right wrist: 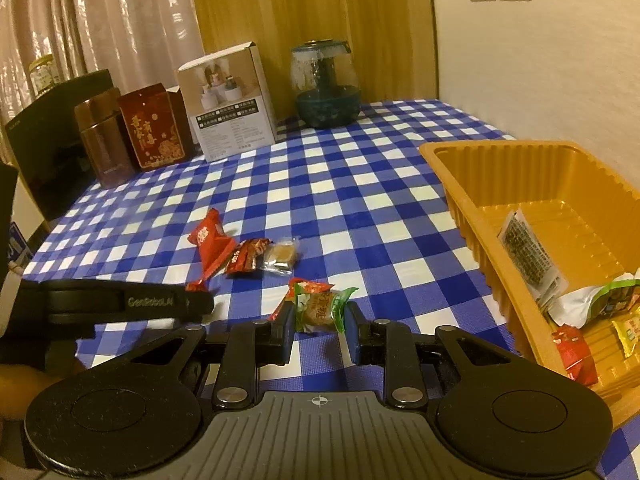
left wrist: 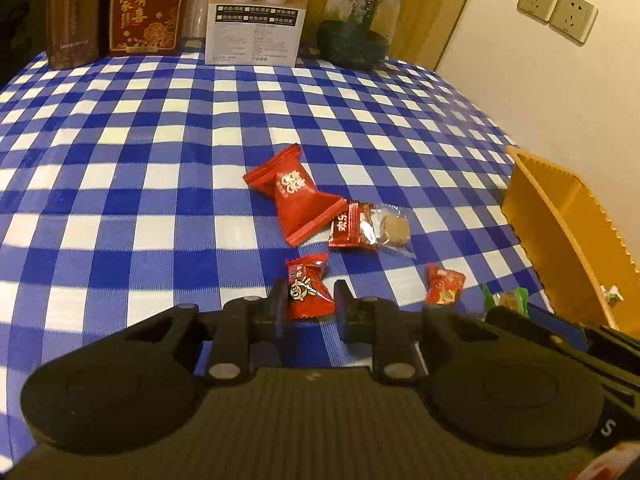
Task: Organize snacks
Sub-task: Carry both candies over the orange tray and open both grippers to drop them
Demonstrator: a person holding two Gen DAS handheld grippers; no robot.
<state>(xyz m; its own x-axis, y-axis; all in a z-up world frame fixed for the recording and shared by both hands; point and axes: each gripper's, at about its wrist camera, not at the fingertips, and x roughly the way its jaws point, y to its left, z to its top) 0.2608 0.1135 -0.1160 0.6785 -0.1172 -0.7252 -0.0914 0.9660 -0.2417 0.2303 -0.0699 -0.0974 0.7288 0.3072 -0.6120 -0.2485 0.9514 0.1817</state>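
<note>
My left fingers (left wrist: 308,304) are clenched on a small red snack (left wrist: 309,290), my right fingers (right wrist: 320,326) on a green-wrapped snack (right wrist: 322,306), both at the tabletop (right wrist: 340,200), ready for the orange tray (right wrist: 532,184) alongside.

Dim warm yellowish indoor light, soft shadows, slight blur, strong fisheye bending and dark corners at the edges
</note>
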